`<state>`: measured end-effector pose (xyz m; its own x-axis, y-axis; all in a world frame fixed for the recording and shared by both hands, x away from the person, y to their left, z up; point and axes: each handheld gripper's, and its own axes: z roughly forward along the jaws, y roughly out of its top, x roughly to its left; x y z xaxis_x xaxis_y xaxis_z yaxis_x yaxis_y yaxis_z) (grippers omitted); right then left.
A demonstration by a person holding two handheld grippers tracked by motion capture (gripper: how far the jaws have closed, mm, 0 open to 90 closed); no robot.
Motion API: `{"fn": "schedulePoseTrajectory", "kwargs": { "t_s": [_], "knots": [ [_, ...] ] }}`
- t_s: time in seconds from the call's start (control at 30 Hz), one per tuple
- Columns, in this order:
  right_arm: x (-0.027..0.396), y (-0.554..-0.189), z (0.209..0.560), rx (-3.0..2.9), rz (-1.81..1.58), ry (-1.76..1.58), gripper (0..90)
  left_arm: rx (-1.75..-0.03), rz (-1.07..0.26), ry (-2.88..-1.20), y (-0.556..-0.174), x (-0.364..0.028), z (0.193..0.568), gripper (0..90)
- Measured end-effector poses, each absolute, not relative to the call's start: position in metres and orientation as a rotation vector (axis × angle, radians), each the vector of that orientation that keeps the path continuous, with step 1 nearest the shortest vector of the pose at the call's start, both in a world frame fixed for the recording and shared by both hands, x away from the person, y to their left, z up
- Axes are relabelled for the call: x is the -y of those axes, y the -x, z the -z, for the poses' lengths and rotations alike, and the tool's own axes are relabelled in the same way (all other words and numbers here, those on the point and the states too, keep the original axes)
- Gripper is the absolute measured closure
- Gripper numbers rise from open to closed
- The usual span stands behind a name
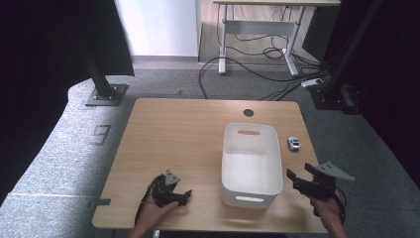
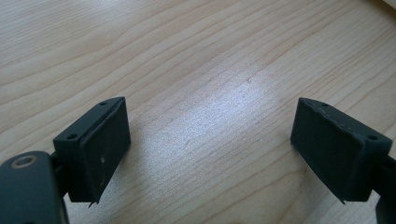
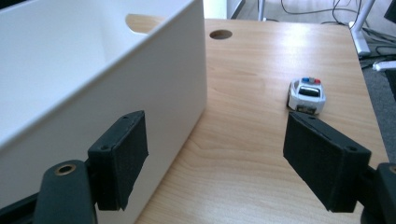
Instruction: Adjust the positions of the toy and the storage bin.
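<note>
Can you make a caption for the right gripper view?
Open right gripper faces a toy police car beside the white bin.

Pale wood-grain table (image 1: 188, 134) with soft sheen, smooth matt white plastic bin (image 1: 251, 191), glossy toy car (image 3: 306, 94)

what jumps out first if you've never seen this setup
The big white bin stands out at once, sitting empty on the right half of the wooden table. Next comes the little toy police car on the table to the bin's right, just ahead of the right gripper, whose jaws are wide open. The left gripper sits low over bare wood near the front edge, jaws also open.
</note>
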<state>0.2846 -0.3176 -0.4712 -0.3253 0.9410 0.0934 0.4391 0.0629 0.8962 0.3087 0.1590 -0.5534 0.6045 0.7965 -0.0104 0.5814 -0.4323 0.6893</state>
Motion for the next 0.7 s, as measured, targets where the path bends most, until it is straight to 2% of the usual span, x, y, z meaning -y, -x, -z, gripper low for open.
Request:
{"fn": "schedulePoseTrajectory", "kwargs": {
  "t_s": [0.7],
  "knots": [
    [0.298, -0.278, 0.444, -1.780, -1.299, -1.292, 21.3, -1.082, -0.419, -2.169, -0.309, -0.159, 0.553, 12.2]
  ]
}}
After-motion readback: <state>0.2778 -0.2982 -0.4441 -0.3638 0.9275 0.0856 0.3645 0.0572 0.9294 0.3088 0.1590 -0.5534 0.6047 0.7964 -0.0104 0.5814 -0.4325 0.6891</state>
